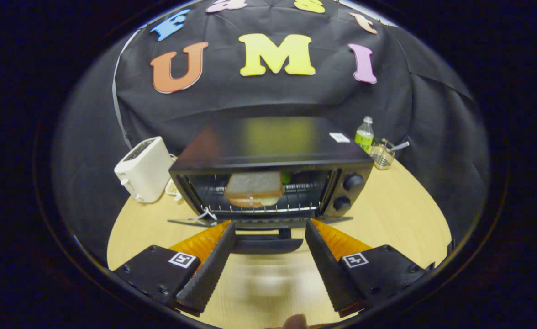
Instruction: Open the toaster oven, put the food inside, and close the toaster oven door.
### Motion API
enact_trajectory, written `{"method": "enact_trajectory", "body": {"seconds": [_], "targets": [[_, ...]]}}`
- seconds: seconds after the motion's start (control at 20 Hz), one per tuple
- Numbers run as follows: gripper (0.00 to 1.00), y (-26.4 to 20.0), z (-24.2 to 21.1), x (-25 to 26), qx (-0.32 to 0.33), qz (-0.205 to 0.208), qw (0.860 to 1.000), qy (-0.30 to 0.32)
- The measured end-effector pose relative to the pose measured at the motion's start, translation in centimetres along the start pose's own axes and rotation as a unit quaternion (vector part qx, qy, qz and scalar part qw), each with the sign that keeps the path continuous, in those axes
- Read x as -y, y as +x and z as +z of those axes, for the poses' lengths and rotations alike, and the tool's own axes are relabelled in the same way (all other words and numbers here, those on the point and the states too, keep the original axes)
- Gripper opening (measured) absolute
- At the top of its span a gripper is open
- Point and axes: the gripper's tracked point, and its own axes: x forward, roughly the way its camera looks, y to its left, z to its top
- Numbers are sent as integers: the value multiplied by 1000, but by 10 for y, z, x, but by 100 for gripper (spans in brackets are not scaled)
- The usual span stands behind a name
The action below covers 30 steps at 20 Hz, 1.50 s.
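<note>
A black toaster oven stands on the wooden table with its door folded down flat toward me. A sandwich of white bread lies on the wire rack inside the oven. My gripper is open, with nothing between its fingers. The door's handle lies between the two fingertips, just below them. The sandwich is beyond the fingers, inside the cavity. Two round knobs sit on the oven's right panel.
A white pop-up toaster stands left of the oven. Behind the oven's right corner are a green bottle and a small clear container with a utensil. Bare table lies to the right of the oven.
</note>
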Motion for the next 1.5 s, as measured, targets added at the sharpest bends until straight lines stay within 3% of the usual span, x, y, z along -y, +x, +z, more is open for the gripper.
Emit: {"method": "enact_trajectory", "body": {"seconds": [0.15,0.35,0.5,0.75,1.0,1.3,1.5], "targets": [[100,-24,42,-6,52,6,998,-19],[100,-44,21,-9,40,17,999,-29],[100,-69,31,-10,67,21,997,-24],[100,-160,109,-10,177,26,983,-41],[100,-249,160,-10,250,49,967,-15],[100,-303,156,-3,272,58,961,-7],[100,-315,127,-2,261,72,963,12]]}}
